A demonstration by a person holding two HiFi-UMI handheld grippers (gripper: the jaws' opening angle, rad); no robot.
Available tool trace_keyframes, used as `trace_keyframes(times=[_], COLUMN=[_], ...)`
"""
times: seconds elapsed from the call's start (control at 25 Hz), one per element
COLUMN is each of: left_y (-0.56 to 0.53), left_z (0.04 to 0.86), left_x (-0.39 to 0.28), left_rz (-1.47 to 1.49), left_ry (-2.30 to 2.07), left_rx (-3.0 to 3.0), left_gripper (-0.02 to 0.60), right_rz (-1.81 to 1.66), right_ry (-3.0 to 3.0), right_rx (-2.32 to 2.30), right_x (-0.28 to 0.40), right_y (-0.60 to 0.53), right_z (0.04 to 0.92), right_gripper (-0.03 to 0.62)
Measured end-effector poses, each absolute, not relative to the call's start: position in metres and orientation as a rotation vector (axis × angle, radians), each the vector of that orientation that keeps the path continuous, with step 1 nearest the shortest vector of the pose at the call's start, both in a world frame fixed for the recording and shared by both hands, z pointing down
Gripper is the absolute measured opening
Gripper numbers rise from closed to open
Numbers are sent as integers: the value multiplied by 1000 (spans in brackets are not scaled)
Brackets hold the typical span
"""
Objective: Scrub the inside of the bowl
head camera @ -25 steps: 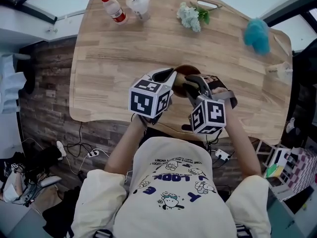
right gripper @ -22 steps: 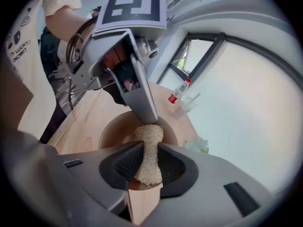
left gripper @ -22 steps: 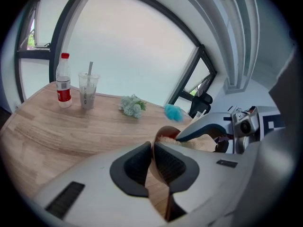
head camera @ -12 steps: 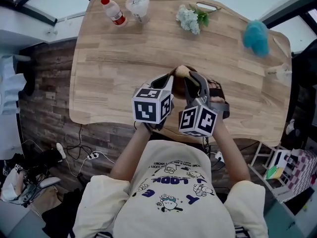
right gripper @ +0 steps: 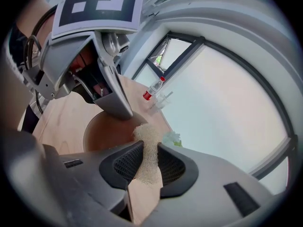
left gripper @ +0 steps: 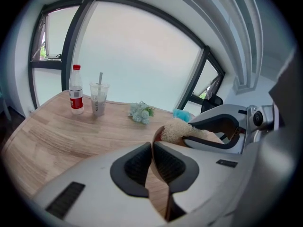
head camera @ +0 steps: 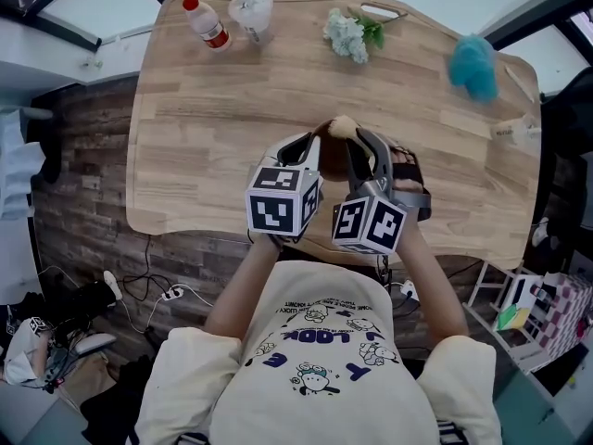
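Observation:
A brown wooden bowl (head camera: 332, 159) is tilted up over the table's near edge between my two grippers. My left gripper (head camera: 311, 146) is shut on its rim; in the left gripper view the thin brown wall (left gripper: 157, 188) sits pinched between the black pads of the left gripper (left gripper: 152, 148). My right gripper (head camera: 357, 146) is shut on a beige loofah sponge (head camera: 341, 126). In the right gripper view the sponge (right gripper: 147, 150) sticks out past the pads of the right gripper (right gripper: 147, 157) toward the bowl's inside (right gripper: 105, 131). The sponge's tip (left gripper: 174, 130) shows at the bowl's rim.
On the wooden table (head camera: 213, 109), at the far edge, stand a red-capped bottle (head camera: 204, 24), a plastic cup with a straw (head camera: 250, 12), a small bunch of flowers (head camera: 350, 33) and a blue fluffy thing (head camera: 473, 68). Cables lie on the floor at the left.
The right gripper has shifted left and rolled, closing up beside the left gripper. The sponge now shows at the bowl's far rim. The left gripper has barely moved.

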State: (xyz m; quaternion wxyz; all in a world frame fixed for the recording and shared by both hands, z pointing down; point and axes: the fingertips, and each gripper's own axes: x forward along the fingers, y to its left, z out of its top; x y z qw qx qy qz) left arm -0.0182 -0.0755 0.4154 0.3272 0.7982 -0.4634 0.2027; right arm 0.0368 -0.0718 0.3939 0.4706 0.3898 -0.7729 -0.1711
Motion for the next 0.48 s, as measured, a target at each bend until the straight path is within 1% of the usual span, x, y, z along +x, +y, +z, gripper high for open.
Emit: trace_keyframes(times=[0.28, 0.48], left_y=[-84, -85], left_z=[403, 400], left_x=[-19, -15], left_rz=[478, 479], left_ry=[-1215, -1217], left_rx=[2155, 2183], left_gripper=[55, 55], right_rz=[-235, 14], right_ry=[-1917, -1981], right_rx=[941, 999], right_x=[37, 37], right_y=[-73, -71], right_z=[404, 414], right_gripper=[107, 107])
